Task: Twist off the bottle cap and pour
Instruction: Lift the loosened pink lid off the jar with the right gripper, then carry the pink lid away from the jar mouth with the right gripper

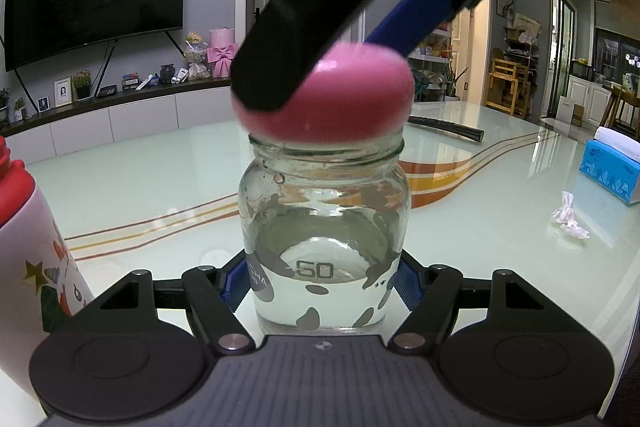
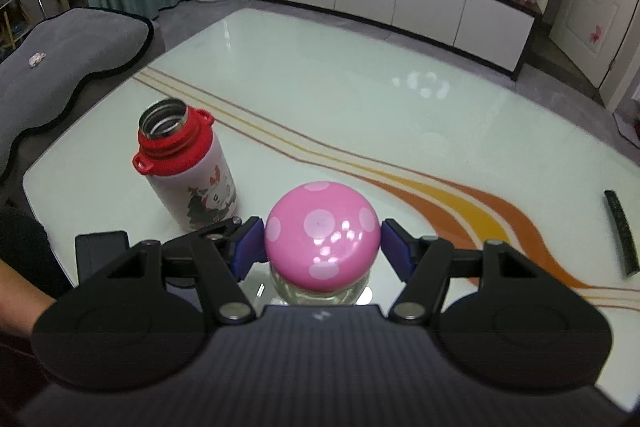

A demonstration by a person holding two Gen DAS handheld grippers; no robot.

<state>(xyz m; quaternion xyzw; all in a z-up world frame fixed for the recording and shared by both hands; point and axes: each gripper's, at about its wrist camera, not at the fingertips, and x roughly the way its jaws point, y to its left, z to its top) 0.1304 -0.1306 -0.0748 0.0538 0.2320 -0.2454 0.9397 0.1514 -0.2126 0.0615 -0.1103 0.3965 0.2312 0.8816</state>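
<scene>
Left gripper (image 1: 322,281) clamps glass bottle (image 1: 324,227); right gripper (image 2: 322,241) clamps its pink cap (image 2: 322,239); open flask (image 2: 186,163) stands beside, remote (image 2: 622,233) well apart

Clear glass bottle (image 1: 324,227), glossy pink cap (image 2: 322,237), shiny table (image 2: 320,99)

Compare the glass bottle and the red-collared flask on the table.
The glass bottle is clear, showing water inside; the flask is opaque white with cartoon prints. The bottle wears a pink cap; the flask's mouth is open. Grippers clamp the bottle and its cap; the flask stands free. Both are upright.
</scene>
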